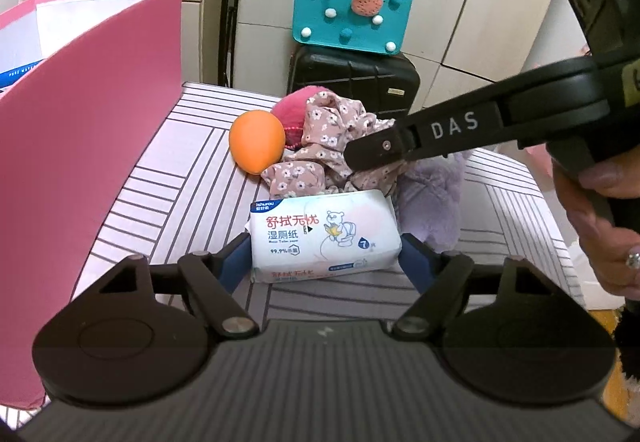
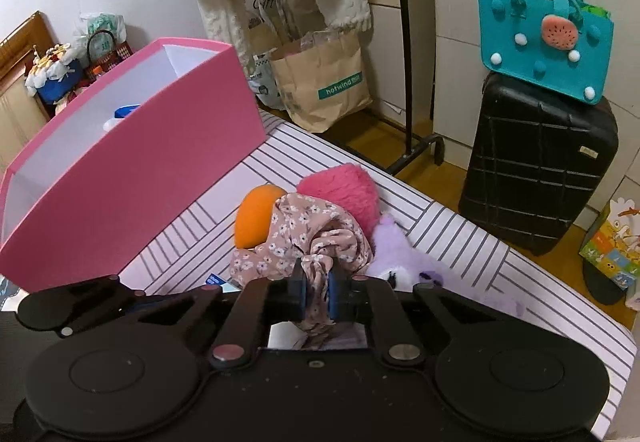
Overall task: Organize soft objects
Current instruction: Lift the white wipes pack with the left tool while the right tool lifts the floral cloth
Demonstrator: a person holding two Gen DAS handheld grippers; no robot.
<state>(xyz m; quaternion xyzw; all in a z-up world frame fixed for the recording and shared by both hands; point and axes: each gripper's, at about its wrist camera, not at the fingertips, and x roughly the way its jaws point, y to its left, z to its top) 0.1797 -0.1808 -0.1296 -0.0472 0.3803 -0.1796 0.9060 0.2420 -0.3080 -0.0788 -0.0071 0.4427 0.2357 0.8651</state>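
Floral cloth [image 2: 304,242] bunched, pinched in right tool [image 2: 316,292], fold running upright.

Even, soft indoor light; sharp focus (strong fisheye bending, dark corners).

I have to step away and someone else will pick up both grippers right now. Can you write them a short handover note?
Left gripper: open, fingers either side of the white wet-wipe pack, not clamped.
Right gripper: shut on the pink floral cloth, which is still in the pile.
On the striped bed cover: orange egg-shaped soft toy, fluffy hot-pink cushion, lilac plush toy.
Pink open box stands to the left with something blue and white already inside.
Left to do: presumably box the pack, the cloth and the toys.
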